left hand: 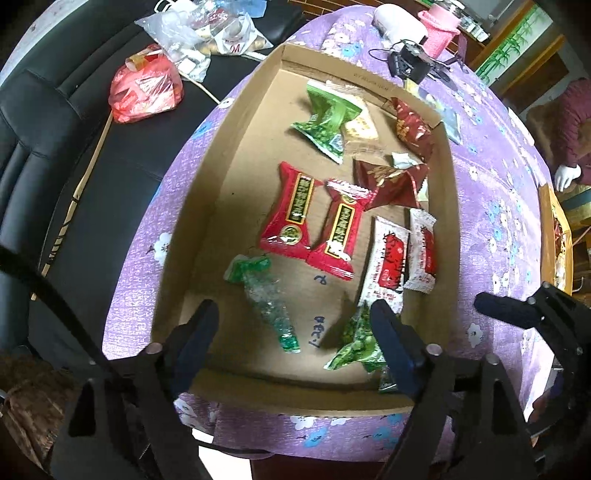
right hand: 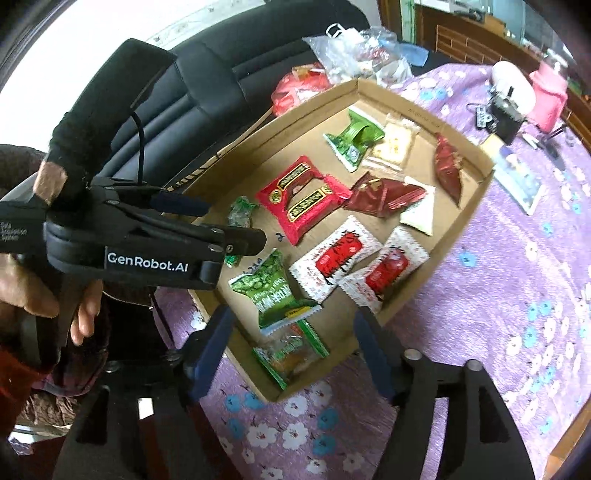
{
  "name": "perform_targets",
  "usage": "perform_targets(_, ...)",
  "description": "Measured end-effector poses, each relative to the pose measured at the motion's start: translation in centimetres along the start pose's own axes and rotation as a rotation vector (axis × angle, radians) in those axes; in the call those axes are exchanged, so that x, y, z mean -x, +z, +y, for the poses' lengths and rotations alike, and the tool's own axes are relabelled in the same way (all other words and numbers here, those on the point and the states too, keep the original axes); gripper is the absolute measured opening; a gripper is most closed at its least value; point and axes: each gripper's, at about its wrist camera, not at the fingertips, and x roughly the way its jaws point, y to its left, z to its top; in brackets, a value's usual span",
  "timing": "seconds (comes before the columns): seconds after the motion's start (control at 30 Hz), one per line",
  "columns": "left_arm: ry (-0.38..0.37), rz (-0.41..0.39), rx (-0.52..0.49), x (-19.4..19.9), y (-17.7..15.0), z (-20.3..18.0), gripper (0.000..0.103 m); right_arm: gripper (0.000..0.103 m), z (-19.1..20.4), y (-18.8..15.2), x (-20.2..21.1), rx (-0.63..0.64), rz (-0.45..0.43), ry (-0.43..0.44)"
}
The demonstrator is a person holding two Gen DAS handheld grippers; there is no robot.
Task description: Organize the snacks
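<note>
Presently, a shallow cardboard tray sits on a table under a purple floral cloth, with a black leather sofa just beside the table. On the sofa lie a red plastic bag and clear plastic bags. Beyond the tray's far end stand a small black device, a white object and a pink item.

Snacks lie loose inside the tray: two red packets side by side at centre, two white packets with red labels toward the right wall, dark red packets and a green packet toward the far end, a crumpled green wrapper and a green pea packet near the close end.

Left gripper hovers steeply downward over the tray's near end, jaws spread wide, nothing between them. Right gripper likewise points down at the near corner, jaws apart above a green-edged packet, pads clear of it. A hand grasps the left gripper's handle.
</note>
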Motion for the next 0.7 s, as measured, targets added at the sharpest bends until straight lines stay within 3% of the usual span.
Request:
perform_targets(0.1,0.027,-0.028,-0.021,0.4,-0.2,-0.7,0.087,0.082,-0.4,-0.4,0.6,-0.028,-0.016,-0.009)
perform_targets(0.27,0.114,-0.092,-0.065,1.1,-0.4,-1.8,0.088,0.102,-1.2,-1.8,1.5,-0.075,-0.035,-0.024)
perform_targets(0.43,0.235,-0.174,-0.129,1.9,-0.8,-3.0,0.088,0.102,-1.5,-2.6,1.8,-0.099,-0.045,-0.037)
perform_targets(0.7,0.242,-0.206,-0.116,2.4,-1.1,-3.6,0.095,0.102,-1.8,-2.9,2.1,-0.101,-0.053,-0.048)
